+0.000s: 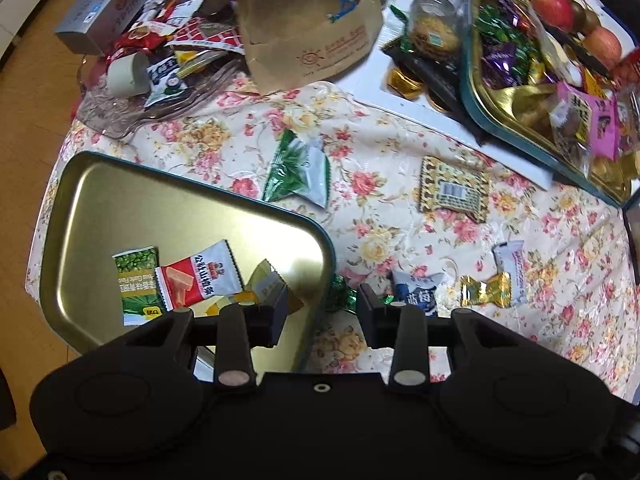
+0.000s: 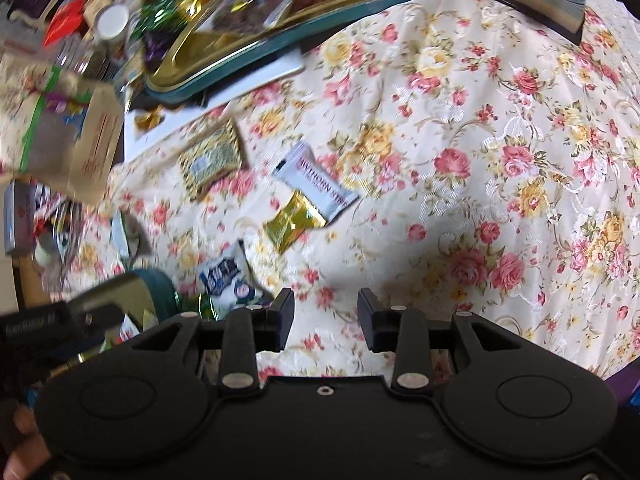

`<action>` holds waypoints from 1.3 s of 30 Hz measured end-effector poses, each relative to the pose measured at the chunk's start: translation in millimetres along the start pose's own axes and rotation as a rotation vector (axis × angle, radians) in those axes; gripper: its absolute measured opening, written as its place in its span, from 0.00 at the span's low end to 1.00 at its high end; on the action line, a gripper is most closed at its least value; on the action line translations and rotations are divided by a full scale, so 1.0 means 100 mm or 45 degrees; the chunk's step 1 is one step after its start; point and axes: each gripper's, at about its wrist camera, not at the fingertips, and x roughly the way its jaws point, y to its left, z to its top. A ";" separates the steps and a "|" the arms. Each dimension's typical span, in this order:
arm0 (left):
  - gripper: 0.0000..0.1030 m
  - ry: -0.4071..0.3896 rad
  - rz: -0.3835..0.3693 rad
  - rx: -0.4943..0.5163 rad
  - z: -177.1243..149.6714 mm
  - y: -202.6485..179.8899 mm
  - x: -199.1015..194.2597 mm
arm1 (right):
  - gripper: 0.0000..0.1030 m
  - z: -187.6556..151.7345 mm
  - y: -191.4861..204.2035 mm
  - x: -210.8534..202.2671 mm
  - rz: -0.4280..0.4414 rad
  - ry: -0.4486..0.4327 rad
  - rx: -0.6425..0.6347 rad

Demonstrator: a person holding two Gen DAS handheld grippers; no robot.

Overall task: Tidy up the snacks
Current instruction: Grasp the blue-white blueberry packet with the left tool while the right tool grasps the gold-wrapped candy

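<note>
A gold tray with a teal rim (image 1: 120,200) lies on the floral cloth at the left and holds a green pea packet (image 1: 136,280), a red and white wafer packet (image 1: 200,276) and a pale yellow packet (image 1: 264,284). My left gripper (image 1: 322,312) is open and empty over the tray's right edge. Loose on the cloth are a green and silver packet (image 1: 300,168), a gold patterned packet (image 1: 454,190), a blue and white packet (image 1: 416,292), a gold candy (image 1: 484,290) and a white bar (image 1: 510,268). My right gripper (image 2: 326,316) is open and empty above bare cloth, right of the blue packet (image 2: 228,280), gold candy (image 2: 292,218) and white bar (image 2: 316,184).
A second teal-rimmed gold tray (image 1: 520,96) heaped with sweets sits at the back right, with apples (image 1: 552,6) and a glass jar (image 1: 438,20) beyond. A brown paper bag (image 1: 312,20), a clear dish of wrappers (image 1: 152,72) and a grey box (image 1: 104,4) crowd the back left.
</note>
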 end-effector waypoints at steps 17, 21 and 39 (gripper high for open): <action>0.46 0.009 -0.023 -0.005 -0.02 0.15 -0.02 | 0.40 0.17 0.19 0.32 0.045 -0.125 0.227; 0.46 0.010 -0.017 -0.015 -0.04 0.26 -0.02 | 0.40 0.19 0.29 0.46 0.007 -0.109 0.256; 0.46 0.010 -0.068 0.007 -0.05 0.31 -0.05 | 0.21 0.16 0.46 0.47 -0.099 -0.180 0.184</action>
